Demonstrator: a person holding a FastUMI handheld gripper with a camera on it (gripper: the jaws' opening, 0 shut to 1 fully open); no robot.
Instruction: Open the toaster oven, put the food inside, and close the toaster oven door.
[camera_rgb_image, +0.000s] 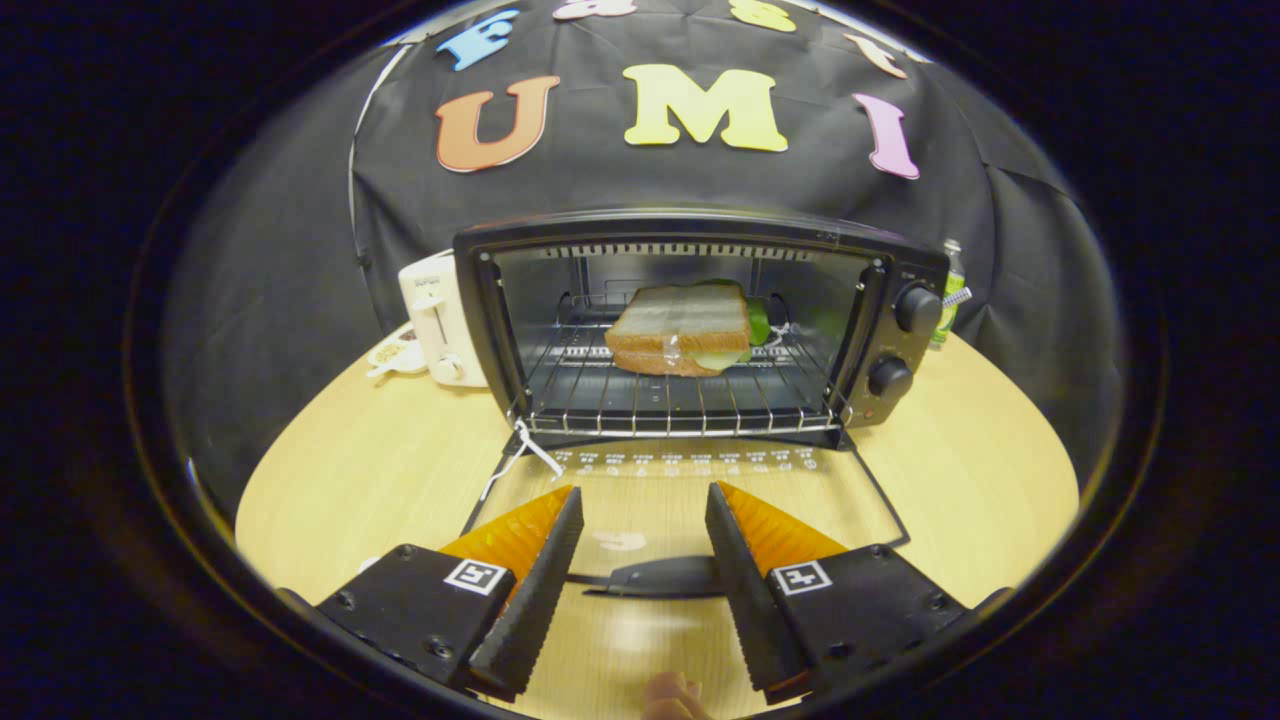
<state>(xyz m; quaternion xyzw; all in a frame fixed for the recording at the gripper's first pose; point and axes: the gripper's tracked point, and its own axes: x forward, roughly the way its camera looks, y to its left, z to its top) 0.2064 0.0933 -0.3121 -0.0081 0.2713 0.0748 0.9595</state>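
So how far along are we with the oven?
Done: the oven is open and the sandwich sits on the rack inside. In hand: the gripper is open and empty over the lowered glass door, its fingers either side of the door handle. Left: swing the door up and shut.

Staged kitchen corner inside a recording booth: toaster oven (700, 320) and white toaster (443, 318) on round wooden table (400, 470), black cloth wall (300, 250) behind.
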